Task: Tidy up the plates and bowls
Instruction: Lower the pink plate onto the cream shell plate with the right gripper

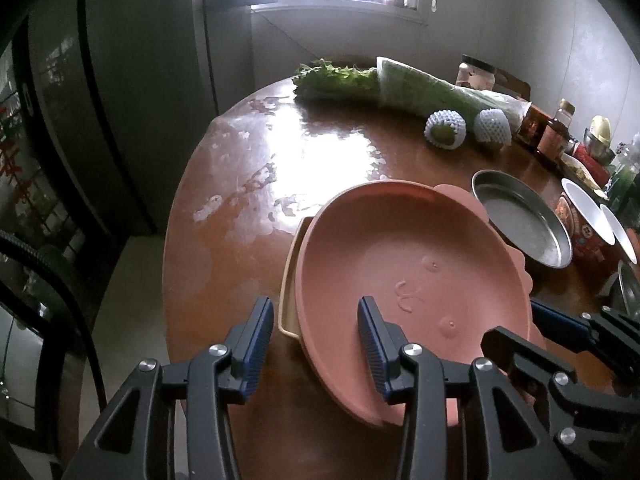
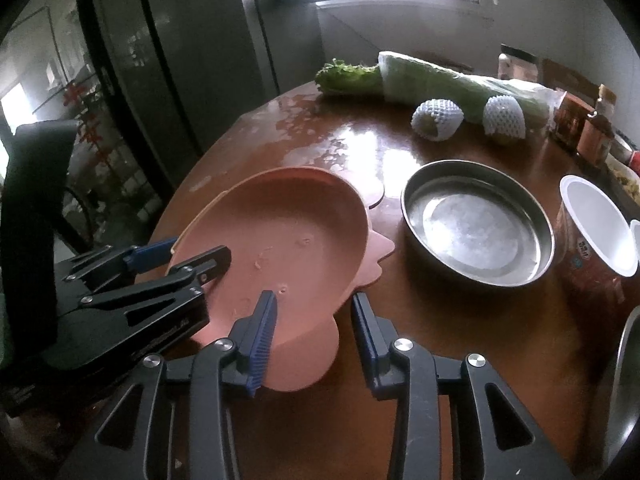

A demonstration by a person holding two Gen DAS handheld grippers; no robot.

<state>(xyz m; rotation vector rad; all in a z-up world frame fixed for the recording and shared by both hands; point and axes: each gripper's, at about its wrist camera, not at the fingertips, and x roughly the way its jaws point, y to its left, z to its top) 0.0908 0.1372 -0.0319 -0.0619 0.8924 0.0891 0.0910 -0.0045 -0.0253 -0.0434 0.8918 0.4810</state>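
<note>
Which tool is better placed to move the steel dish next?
Right. The right tool is open and nearer the steel dish; the left tool straddles the far rim of the pink plate.

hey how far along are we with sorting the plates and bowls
Partly done: the pink plate already sits stacked on a beige dish. In hand: both the left gripper and right gripper are open, straddling its near rim. Left: the steel pan and paper cup stand apart.

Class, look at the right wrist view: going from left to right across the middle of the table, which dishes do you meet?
pink plate → steel bowl → white-lined cup
</note>
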